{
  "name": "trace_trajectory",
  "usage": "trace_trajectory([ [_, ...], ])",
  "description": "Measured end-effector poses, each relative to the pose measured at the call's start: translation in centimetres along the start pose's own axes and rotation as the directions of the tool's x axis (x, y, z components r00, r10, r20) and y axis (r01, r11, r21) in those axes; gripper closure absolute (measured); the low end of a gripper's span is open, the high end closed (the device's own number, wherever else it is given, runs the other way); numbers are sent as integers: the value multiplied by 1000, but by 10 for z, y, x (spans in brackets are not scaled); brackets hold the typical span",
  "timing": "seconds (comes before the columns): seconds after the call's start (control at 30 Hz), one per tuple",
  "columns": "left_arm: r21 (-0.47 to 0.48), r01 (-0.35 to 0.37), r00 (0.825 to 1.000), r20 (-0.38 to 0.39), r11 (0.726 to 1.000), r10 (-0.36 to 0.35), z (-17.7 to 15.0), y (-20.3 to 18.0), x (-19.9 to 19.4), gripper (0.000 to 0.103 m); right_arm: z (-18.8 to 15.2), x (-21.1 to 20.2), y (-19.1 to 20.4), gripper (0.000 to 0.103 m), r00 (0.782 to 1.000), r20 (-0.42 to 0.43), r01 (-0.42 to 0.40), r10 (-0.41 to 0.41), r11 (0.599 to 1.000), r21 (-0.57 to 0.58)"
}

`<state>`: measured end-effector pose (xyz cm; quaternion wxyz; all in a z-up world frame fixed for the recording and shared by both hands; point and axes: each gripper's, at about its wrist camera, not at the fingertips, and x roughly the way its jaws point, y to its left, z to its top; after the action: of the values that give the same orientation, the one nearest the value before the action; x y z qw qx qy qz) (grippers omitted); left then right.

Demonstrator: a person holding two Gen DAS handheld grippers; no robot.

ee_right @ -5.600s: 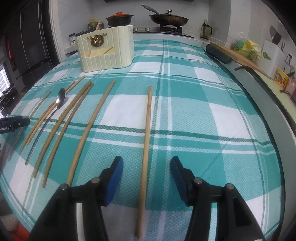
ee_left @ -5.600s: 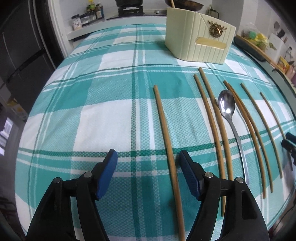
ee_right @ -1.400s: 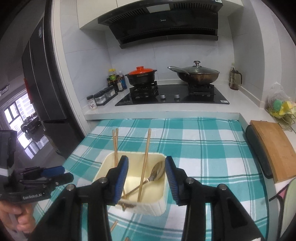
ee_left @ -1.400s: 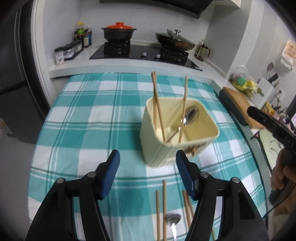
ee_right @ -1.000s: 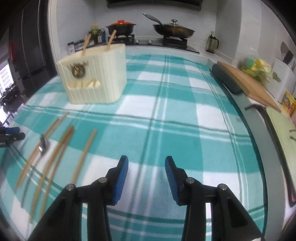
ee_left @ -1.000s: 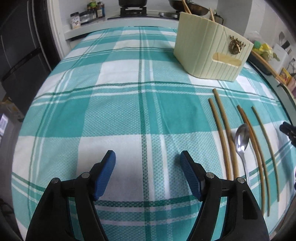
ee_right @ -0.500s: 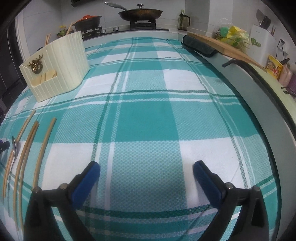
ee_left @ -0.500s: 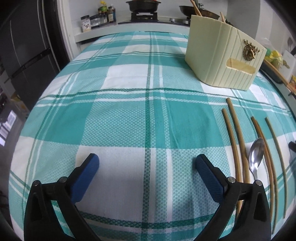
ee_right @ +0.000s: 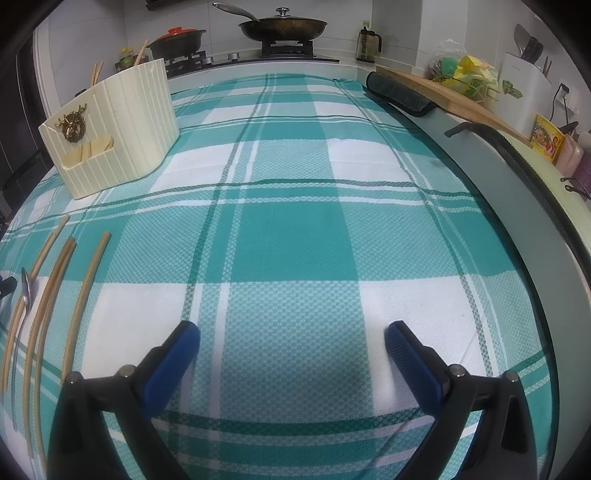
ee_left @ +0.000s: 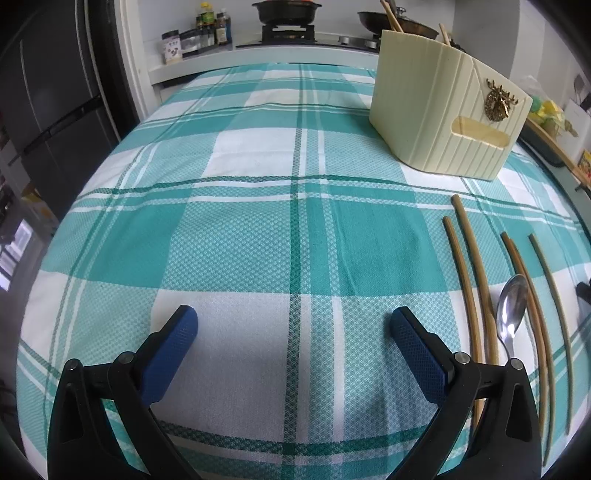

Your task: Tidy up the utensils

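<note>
A: Left gripper (ee_left: 293, 325)?
B: Spread as wide as possible, jaws just finished opening, nothing between the blue pads (ee_left: 170, 347), only bare tablecloth (ee_left: 258, 229) below.

A: Right gripper (ee_right: 291, 338)?
B: Same: splayed wide after just opening, empty, hanging over the teal-and-white check, well apart from everything.

A: Utensil holder (ee_left: 439, 114)?
B: Cream, ribbed, upright on the far part of the cloth, with a gold deer emblem (ee_left: 500, 99) on its front. Ahead and to the right from the left wrist; ahead and to the left from the right wrist (ee_right: 114, 136). Chopstick tips (ee_left: 391, 14) poking out of its top.

A: Loose pieces?
B: On the cloth in front of the holder, on its near side: five loose chopsticks (ee_left: 476, 273) roughly side by side, a metal spoon (ee_left: 511, 314) among them, bowl toward the holder. From the right wrist, same row at far left (ee_right: 85, 295), spoon (ee_right: 26, 291) near the edge of the frame.

A: Beyond the holder?
B: Stove with a red-lidded pot (ee_right: 177, 38) and a lidded pan (ee_right: 282, 26); to the right of the table, a wooden board (ee_right: 447, 92) along the counter.
</note>
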<state>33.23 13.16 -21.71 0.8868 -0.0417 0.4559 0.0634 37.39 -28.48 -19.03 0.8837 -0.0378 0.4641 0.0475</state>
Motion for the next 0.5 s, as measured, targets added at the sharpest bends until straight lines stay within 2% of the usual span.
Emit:
trace_trajectory([
  [0.5,0,-2,1000,-1,1000,2,2,-1,1,0,0,0,0,0,1000,0,0,0,1000,0],
])
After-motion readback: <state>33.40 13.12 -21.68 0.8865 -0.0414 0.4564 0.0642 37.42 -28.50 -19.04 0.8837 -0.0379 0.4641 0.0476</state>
